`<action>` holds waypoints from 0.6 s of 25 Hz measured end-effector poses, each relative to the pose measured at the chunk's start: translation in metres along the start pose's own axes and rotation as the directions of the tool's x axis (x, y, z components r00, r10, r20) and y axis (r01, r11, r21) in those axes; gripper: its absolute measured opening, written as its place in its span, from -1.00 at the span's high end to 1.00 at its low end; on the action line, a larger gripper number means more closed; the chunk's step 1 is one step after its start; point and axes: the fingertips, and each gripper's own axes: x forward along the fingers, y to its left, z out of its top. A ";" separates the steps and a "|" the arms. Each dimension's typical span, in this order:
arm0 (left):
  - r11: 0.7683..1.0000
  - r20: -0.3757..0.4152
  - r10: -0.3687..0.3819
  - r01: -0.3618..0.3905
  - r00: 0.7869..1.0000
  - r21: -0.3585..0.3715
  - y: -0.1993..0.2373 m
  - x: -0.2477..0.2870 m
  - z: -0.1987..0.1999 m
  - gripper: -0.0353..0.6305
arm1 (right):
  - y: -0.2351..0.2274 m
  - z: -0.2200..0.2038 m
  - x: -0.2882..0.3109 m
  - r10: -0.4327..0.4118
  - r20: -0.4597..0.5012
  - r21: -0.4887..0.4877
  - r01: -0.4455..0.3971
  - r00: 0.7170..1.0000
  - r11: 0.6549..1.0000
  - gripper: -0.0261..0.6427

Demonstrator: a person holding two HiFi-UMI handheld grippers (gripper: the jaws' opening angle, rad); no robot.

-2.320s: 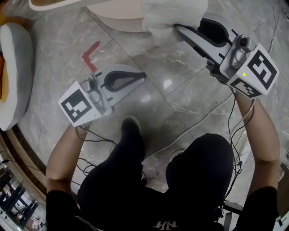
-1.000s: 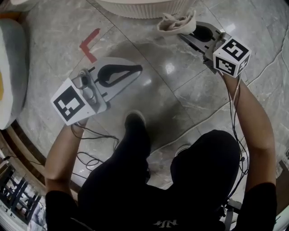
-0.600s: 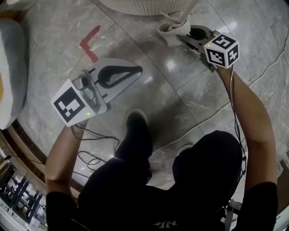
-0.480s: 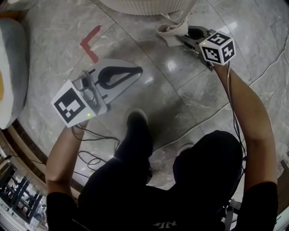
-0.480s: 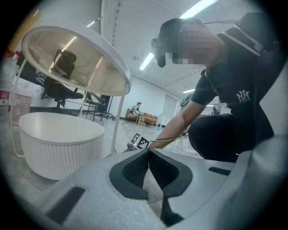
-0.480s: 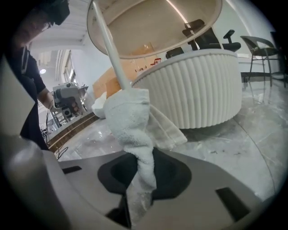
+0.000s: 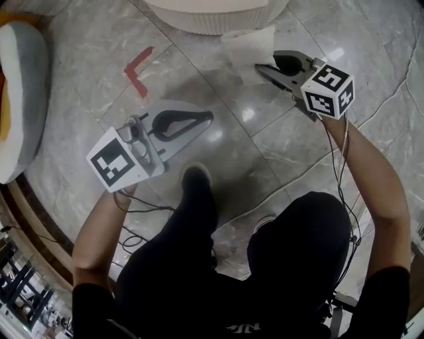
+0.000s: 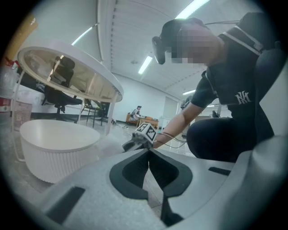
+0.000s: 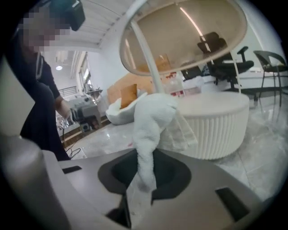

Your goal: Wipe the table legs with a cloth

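Observation:
My right gripper (image 7: pixel 260 67) is shut on a white cloth (image 7: pixel 248 45), which hangs low beside the table's white ribbed round base (image 7: pixel 212 16). In the right gripper view the cloth (image 9: pixel 150 130) stands up out of the shut jaws of that gripper (image 9: pixel 143 186). Behind it are a thin white table leg (image 9: pixel 145 56) and the round glass top (image 9: pixel 189 31). My left gripper (image 7: pixel 211 116) is shut on nothing, above the floor and apart from the table. The left gripper view shows this gripper (image 8: pixel 148 155) with the base (image 8: pixel 54 148) at its left.
A red L-shaped mark (image 7: pixel 138 69) lies on the grey marble floor. A grey and orange cushion (image 7: pixel 20 93) sits at the far left. Cables (image 7: pixel 142 205) trail by the person's knees and shoe (image 7: pixel 193 182). Office chairs (image 9: pixel 225 58) stand beyond the table.
The right gripper has come down from the table to floor level beside the base, still gripping the cloth, which now hangs more spread out. The left gripper has barely shifted.

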 end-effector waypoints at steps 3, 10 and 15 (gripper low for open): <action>1.000 -0.010 0.000 0.000 1.000 -0.003 0.002 0.005 0.003 0.88 | 0.033 0.071 -0.040 0.066 0.146 -0.130 -0.047 0.987 0.990 0.70; 0.999 0.005 0.004 -0.004 1.000 0.035 0.011 0.008 0.016 0.88 | 0.033 0.179 -0.086 0.056 0.336 -0.239 0.028 0.940 0.971 0.70; 0.999 -0.021 0.011 -0.010 1.000 0.047 0.020 0.004 0.010 0.88 | 0.021 0.179 -0.081 0.066 0.357 -0.237 0.022 0.932 0.971 0.71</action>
